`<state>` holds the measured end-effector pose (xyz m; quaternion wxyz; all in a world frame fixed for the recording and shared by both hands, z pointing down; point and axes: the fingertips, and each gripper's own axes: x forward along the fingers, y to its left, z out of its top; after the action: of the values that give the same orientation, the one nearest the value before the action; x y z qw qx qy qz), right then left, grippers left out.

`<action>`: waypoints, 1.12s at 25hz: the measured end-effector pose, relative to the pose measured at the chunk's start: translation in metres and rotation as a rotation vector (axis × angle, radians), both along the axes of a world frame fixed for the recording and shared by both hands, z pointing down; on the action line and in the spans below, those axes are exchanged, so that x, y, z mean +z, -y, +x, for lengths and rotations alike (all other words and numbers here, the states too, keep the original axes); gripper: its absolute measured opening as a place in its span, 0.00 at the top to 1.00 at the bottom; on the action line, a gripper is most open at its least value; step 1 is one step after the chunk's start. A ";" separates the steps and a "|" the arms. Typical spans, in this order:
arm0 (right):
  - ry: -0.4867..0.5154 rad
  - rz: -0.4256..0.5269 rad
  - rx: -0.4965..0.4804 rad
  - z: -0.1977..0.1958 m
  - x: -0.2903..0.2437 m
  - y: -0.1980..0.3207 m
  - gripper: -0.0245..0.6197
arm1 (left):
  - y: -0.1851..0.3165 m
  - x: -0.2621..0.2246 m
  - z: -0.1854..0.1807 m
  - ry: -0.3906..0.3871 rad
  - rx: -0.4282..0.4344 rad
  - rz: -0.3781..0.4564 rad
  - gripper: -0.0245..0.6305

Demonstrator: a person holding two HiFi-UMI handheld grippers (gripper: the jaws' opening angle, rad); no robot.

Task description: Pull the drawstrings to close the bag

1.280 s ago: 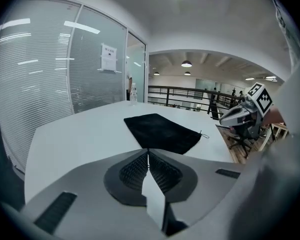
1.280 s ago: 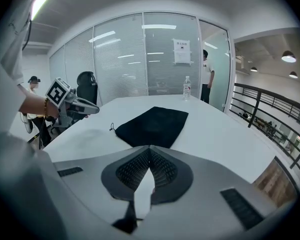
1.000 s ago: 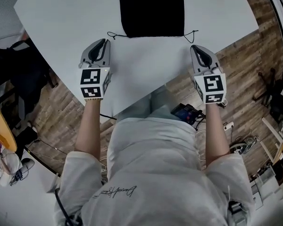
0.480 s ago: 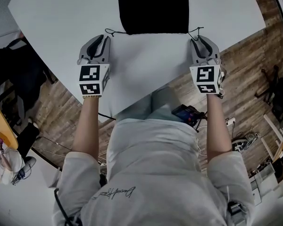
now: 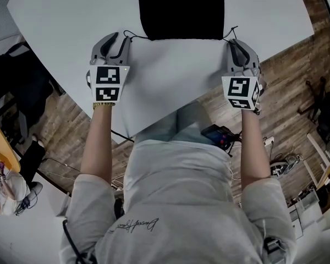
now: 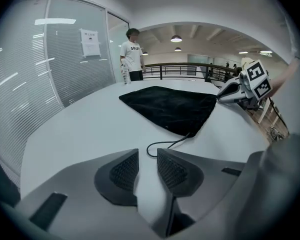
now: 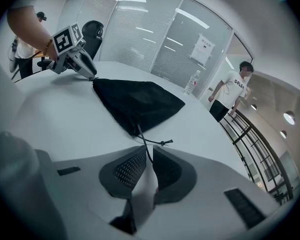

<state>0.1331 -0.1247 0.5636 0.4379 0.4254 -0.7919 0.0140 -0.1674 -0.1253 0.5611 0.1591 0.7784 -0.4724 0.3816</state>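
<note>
1. Two grippers sit at the near corners of the bag (image 5: 180,10), and neither has a cord clamped. The left gripper (image 6: 147,155) has its jaws a little apart, and the loop of the left drawstring (image 6: 162,145) lies on the bench (image 5: 60,15) just ahead of the tips.
2. The right gripper (image 7: 149,151) is also narrowly parted, but here the right drawstring (image 7: 142,136) runs from the bag's corner into the gap. Its knotted end (image 7: 163,143) lies off to one side.
3. As I judge it, the step in hand is taking hold. The left gripper should ease forward until the loop sits between its jaws, then both should close firmly before any pull.
4. Both pulls ought to go outward, away from each other and evenly matched. Otherwise the light bag will likely slide across the smooth bench instead of cinching.
5. The bag is black soft cloth, lying flat on the white bench in front of the person, between the two grippers. Its near edge is at full width, not gathered.
</note>
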 end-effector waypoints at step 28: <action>0.064 -0.047 -0.038 -0.011 -0.005 -0.006 0.86 | -0.014 0.005 0.034 -0.013 0.542 -0.223 0.68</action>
<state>0.1220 -0.1185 0.5583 0.4226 0.3993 -0.8127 0.0380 -0.1332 -0.1115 0.5665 0.1389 0.8564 -0.2012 0.4548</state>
